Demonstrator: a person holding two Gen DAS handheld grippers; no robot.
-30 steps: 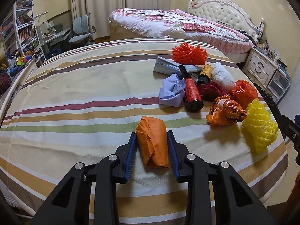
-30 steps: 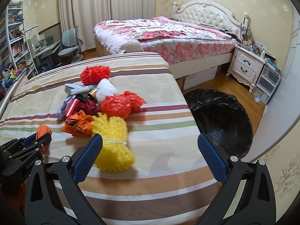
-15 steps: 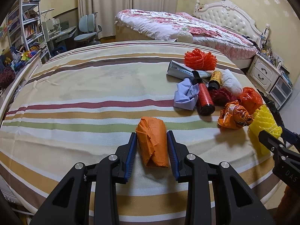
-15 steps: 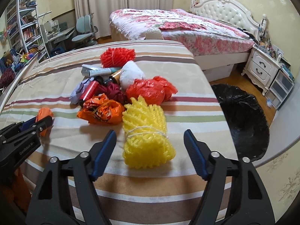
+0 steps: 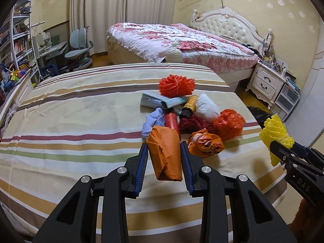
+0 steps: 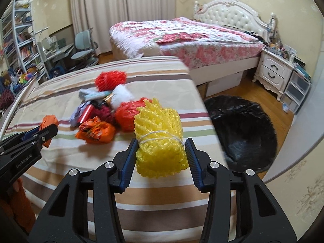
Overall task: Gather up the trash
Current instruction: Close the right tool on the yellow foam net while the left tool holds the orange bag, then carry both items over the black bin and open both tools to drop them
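Note:
My left gripper is shut on an orange paper wad and holds it above the striped bedspread. My right gripper is shut on a yellow foam net bundle, lifted near the bed's right edge; the bundle also shows in the left wrist view. A trash pile lies on the bedspread: an orange-red net ball, a white wad, a red plastic bag, an orange wrapper, a red can and a lilac cloth. A black trash bag lies open on the floor right of the bed.
A second bed with a floral cover stands behind. A white nightstand is at the right wall. A desk with chairs and bookshelves are at the left. Wooden floor surrounds the trash bag.
My right gripper has closed on the yellow net bundle and lifted it. My left gripper has lifted the orange wad and carried it right, toward the pile.

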